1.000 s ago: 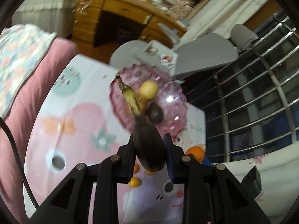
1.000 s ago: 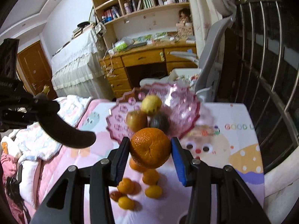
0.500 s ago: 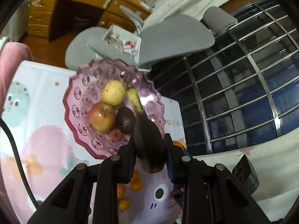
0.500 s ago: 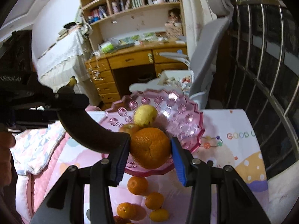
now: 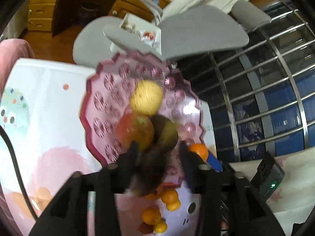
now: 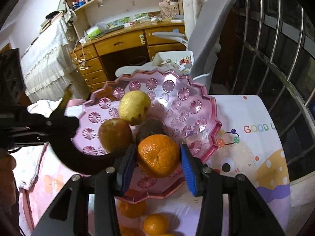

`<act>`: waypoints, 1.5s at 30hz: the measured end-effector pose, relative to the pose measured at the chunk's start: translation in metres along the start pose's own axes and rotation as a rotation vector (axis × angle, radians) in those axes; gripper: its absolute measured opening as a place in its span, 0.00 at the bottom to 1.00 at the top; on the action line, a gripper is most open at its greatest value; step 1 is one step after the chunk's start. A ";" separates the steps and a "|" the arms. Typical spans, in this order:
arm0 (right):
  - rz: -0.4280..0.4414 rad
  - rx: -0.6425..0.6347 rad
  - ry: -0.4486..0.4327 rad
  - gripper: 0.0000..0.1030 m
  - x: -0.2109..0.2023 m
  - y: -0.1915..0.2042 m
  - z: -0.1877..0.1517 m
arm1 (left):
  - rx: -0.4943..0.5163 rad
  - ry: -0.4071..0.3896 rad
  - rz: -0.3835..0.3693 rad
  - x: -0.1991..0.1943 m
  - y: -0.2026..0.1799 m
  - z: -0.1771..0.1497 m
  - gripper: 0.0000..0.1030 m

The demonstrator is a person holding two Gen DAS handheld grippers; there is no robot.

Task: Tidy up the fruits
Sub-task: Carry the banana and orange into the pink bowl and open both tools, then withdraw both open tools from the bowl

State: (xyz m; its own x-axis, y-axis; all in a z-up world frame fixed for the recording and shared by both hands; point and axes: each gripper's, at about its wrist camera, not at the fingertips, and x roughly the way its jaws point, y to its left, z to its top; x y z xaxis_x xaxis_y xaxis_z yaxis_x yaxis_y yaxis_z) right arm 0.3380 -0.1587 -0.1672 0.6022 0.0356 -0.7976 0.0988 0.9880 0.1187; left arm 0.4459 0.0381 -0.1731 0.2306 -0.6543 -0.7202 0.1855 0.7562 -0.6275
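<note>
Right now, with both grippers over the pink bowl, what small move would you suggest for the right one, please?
Probably lower the right gripper slightly and open it: its orange hangs above the pink bowl, just in front of the apple and dark fruit.

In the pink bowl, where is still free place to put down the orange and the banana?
The pink bowl has bare floor along its right and far side, beyond the yellow pear. Its left-centre is crowded: apple and avocado touch the pear. Loose small oranges crowd the cloth in front.

Bowl (image 6: 198, 106) right half bare. Pear (image 6: 134, 107), apple (image 6: 115, 134) and dark fruit (image 6: 150, 127) crowd its middle. Left gripper (image 6: 65, 122) blocks the left rim.
</note>
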 end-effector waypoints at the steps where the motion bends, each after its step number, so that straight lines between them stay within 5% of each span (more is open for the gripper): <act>1: -0.003 0.003 0.005 0.44 0.002 0.000 0.001 | 0.004 -0.013 0.014 -0.003 0.001 0.002 0.65; 7: -0.002 0.015 -0.025 0.66 -0.006 0.005 0.003 | 0.034 -0.073 0.111 -0.021 0.003 0.001 0.74; 12: -0.006 0.025 -0.042 0.66 -0.025 0.009 -0.003 | 0.091 -0.175 0.139 -0.053 -0.005 -0.007 0.88; 21: -0.035 0.105 -0.059 0.66 -0.062 0.001 -0.039 | 0.218 -0.190 0.196 -0.088 -0.025 -0.041 0.89; 33: -0.060 0.085 -0.084 0.66 -0.098 0.004 -0.097 | 0.333 -0.043 0.228 -0.071 -0.045 -0.081 0.89; 42: 0.034 -0.074 -0.044 0.66 -0.087 0.031 -0.155 | 0.302 0.130 0.302 -0.025 -0.039 -0.111 0.89; 45: 0.002 -0.129 -0.016 0.66 -0.077 0.038 -0.172 | 0.285 0.191 0.320 -0.006 -0.036 -0.120 0.89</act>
State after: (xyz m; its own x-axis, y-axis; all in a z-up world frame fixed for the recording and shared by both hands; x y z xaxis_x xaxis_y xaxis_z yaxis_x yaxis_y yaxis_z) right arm 0.1589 -0.0979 -0.2029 0.6147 0.0366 -0.7879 -0.0046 0.9991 0.0429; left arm 0.3234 0.0133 -0.1819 0.1441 -0.3580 -0.9225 0.3947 0.8757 -0.2782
